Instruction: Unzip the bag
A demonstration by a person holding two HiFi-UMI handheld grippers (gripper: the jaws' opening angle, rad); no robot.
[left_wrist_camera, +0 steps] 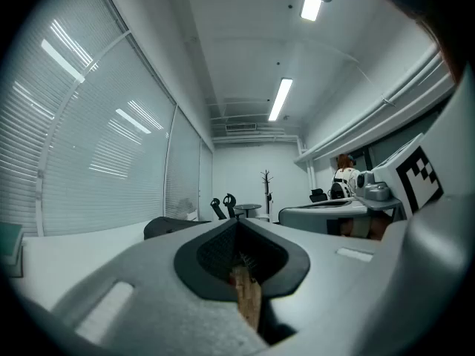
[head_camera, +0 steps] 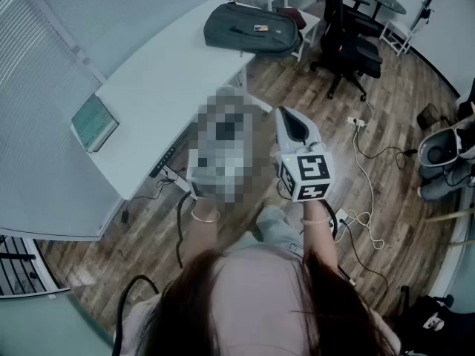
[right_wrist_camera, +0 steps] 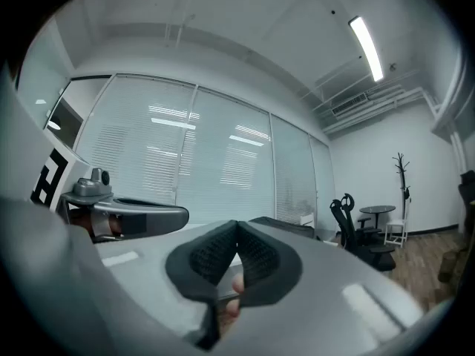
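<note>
A dark grey bag lies flat at the far end of the white table; it also shows as a low dark shape in the left gripper view and the right gripper view. I hold both grippers level, side by side over the wooden floor, well short of the bag. My right gripper has its jaws pressed together with nothing in them. My left gripper also stands shut and empty; in the head view a mosaic patch covers most of it.
A green book lies at the table's near left. A black office chair stands past the table's far right corner. Cables trail over the floor on the right, and bins stand at the right edge.
</note>
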